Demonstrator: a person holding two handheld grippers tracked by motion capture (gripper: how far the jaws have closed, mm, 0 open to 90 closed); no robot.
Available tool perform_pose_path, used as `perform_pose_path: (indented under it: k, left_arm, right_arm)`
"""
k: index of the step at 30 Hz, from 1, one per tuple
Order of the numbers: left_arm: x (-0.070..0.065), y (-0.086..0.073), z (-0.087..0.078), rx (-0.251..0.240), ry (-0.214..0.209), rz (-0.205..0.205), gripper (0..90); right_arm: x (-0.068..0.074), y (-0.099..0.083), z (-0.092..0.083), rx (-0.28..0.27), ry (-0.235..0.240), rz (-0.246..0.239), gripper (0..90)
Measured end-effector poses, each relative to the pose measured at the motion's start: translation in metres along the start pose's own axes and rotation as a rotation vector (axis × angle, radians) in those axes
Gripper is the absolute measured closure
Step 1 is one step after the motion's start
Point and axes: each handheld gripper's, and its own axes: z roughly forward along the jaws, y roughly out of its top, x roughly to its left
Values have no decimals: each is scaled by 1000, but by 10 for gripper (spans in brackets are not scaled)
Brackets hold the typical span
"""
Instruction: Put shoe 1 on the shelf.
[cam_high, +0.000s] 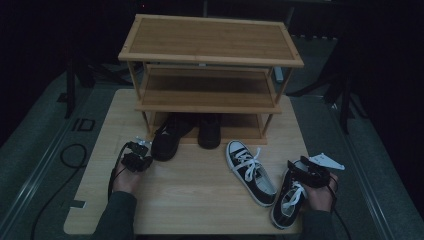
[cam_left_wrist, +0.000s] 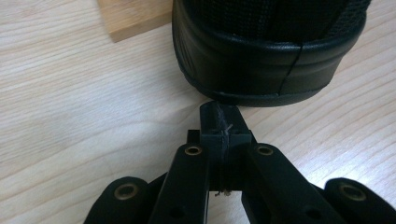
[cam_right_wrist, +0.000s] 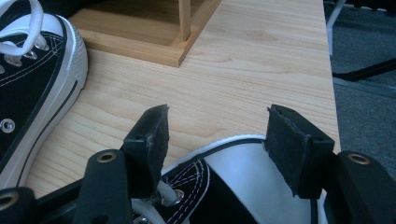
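Note:
A black shoe (cam_high: 169, 139) lies half under the bottom shelf of a wooden shoe rack (cam_high: 210, 37), with a second black shoe (cam_high: 209, 131) beside it. My left gripper (cam_high: 145, 151) is shut with nothing in it. In the left gripper view its tips (cam_left_wrist: 219, 119) sit just short of the black shoe's heel (cam_left_wrist: 266, 60). Two black-and-white sneakers lie on the table: one (cam_high: 250, 172) in the middle, one (cam_high: 287, 200) at the front right. My right gripper (cam_high: 301, 167) stands open over the toe cap (cam_right_wrist: 243, 172) of the right sneaker. Whether its pads touch the toe cap I cannot tell.
The rack stands at the back of the light wooden table (cam_high: 190, 200); its base corner (cam_right_wrist: 180, 56) is ahead of the right gripper. The other sneaker (cam_right_wrist: 32, 70) lies to its left. The table's right edge (cam_right_wrist: 329, 93) is close, and dark floor surrounds the table.

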Motion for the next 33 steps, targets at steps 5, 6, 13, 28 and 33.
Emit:
perform_pose_path:
  k: [5,6,13,28,33]
  left_arm:
    - [-7,7,4,-1,-5,22,896]
    - [-9,8,5,0,-8,27,897]
    - [-26,21,12,7,-25,73,896]
    - [-50,47,31,27,-39,127,897]
    - [-53,53,35,30,-51,127,897]
  right_arm:
    - [0,0,0,0,-1,-1,396]
    - [0,0,0,0,-1,-2,396]
    - [0,0,0,0,0,-1,395]
    - [0,0,0,0,0,-1,395]
    - [0,0,0,1,0,0,395]
